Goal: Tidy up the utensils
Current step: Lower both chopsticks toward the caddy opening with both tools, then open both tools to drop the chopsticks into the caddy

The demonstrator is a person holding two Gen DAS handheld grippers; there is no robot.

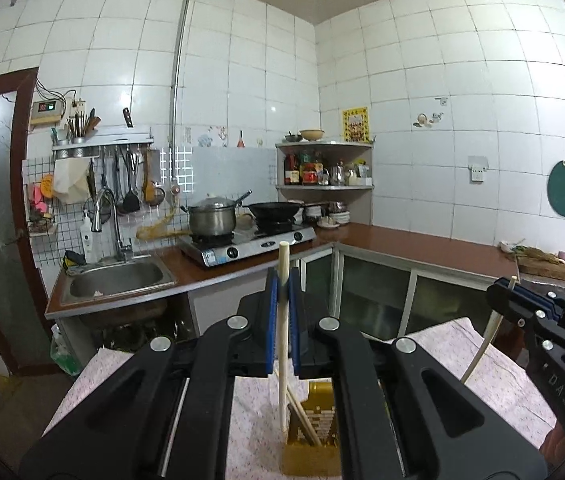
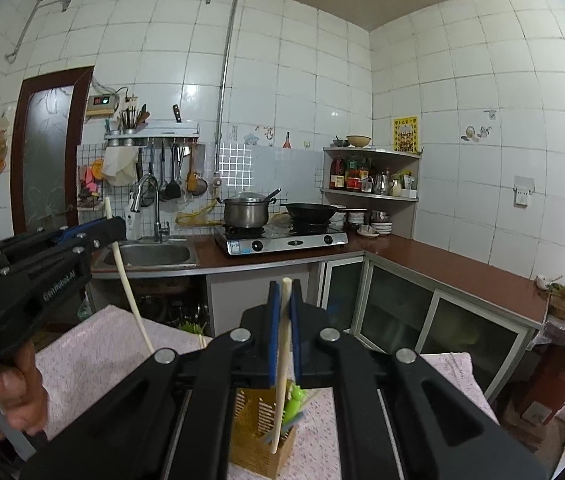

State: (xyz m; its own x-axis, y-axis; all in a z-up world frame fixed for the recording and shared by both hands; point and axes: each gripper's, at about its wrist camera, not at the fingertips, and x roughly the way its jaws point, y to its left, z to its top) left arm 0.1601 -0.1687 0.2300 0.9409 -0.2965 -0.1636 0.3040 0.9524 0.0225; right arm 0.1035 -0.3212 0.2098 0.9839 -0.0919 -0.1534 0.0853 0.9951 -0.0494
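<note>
pale chopstick (image 1: pixel 283 320), slim, upright, clamped in left gripper (image 1: pixel 283 280)

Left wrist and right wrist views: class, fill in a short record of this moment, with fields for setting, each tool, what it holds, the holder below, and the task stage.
setting: tiled kitchen, pink patterned cloth on the near surface
left tool: shut on a pale wooden chopstick, roughly upright
right tool: shut on a second pale wooden chopstick, slightly tilted
holder: yellow-brown slotted utensil holder on the cloth, below both tools
holder contents: green plastic utensil, other chopsticks
task stage: both chopsticks raised above the holder, not released
</note>
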